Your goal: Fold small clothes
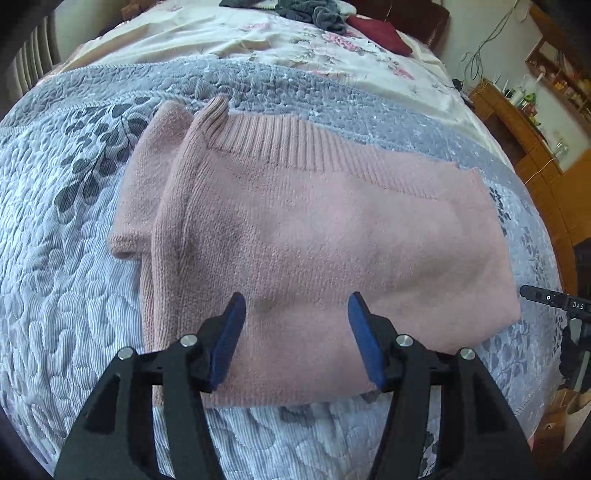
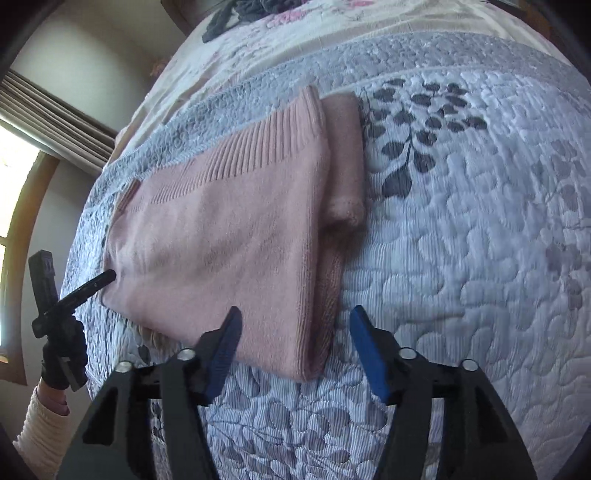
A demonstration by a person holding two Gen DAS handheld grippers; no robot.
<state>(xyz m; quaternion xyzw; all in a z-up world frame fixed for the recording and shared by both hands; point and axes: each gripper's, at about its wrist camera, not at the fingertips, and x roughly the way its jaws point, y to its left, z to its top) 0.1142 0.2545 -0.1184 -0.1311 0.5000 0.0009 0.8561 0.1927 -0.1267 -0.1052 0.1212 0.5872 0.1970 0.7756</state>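
Note:
A pink knit sweater (image 1: pixel 314 236) lies folded into a rough rectangle on the grey-blue quilt (image 1: pixel 62 280). Its ribbed hem runs along the far side and a folded sleeve sticks out at the left. My left gripper (image 1: pixel 296 297) is open, and its blue pads (image 1: pixel 231 332) hover over the sweater's near edge with nothing between them. In the right wrist view the same sweater (image 2: pixel 229 236) shows its layered fold edge toward me. My right gripper (image 2: pixel 296 312) is open above the sweater's near corner. A gloved hand (image 2: pixel 62 350) holds the left gripper at the sweater's left side.
Beyond the quilt (image 2: pixel 461 240) lies a floral sheet (image 1: pixel 229 40) with a heap of dark grey clothes (image 1: pixel 310 13) and a dark red cloth (image 1: pixel 384 33). A wooden shelf unit (image 1: pixel 524 125) with bottles stands past the bed's right edge. A curtained window (image 2: pixel 22 155) is on the other side.

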